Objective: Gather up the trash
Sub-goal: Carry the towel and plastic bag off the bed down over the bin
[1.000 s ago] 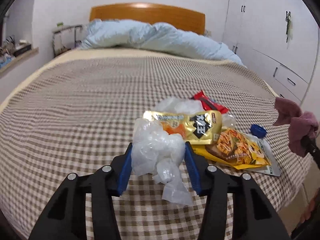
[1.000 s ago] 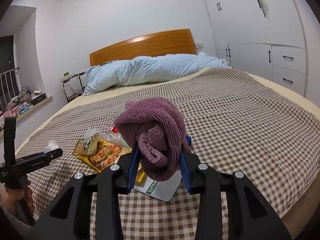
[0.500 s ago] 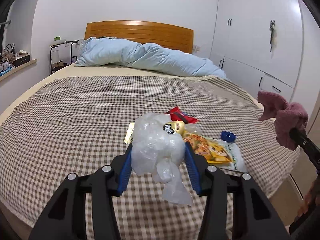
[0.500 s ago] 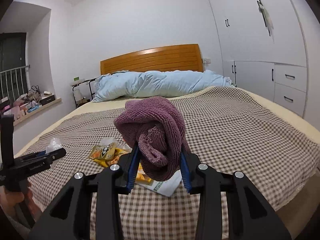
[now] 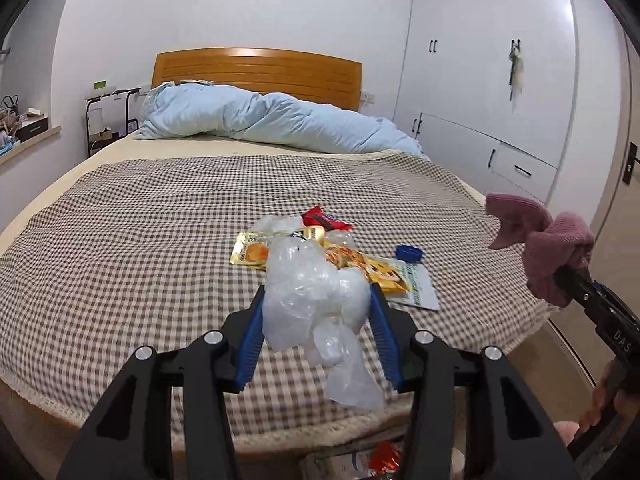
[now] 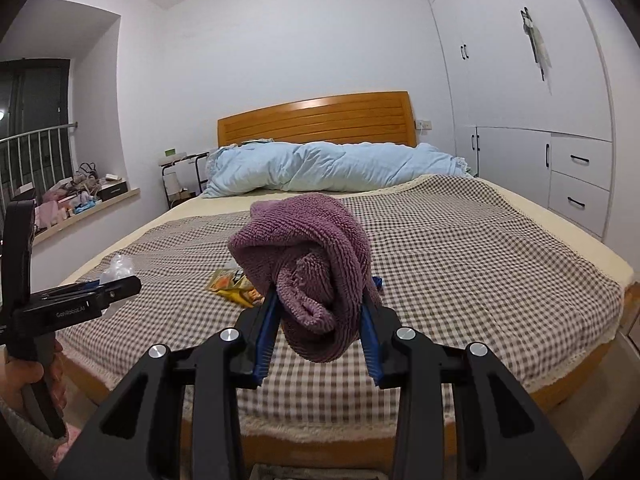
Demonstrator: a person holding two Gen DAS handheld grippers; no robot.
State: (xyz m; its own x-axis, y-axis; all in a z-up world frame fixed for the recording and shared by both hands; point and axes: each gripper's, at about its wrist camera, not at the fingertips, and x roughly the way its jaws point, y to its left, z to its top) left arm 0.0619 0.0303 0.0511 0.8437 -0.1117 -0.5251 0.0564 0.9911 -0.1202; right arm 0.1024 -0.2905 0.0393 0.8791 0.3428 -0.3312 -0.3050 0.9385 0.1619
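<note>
The near end of the snack wrappers point(image 5: 360, 262) on the bed point(image 5: 140, 216) is hidden behind the crumpled clear plastic bag point(image 5: 316, 300) in the left wrist view, and in the right wrist view most of that pile is covered by the purple towel point(image 6: 308, 264), so only a yellow corner is seen. What lies on the floor below the foot of the bed is cut off and cannot be made out; it may be more packaging. The plastic bag is gripped by the left claw point(image 5: 316, 312) between its blue pads, its long axis running downward, with a loose tail hanging below the fingers. The rolled towel is clamped in the right claw point(image 6: 318, 312), bulging above the fingers and drooping below them. Both claws are held just beyond the foot of the bed, angled slightly downward toward the headboard point(image 6: 316, 120). The left claw's handle is wrapped by a hand point(image 6: 20, 376) at the left edge of the right wrist view.
</note>
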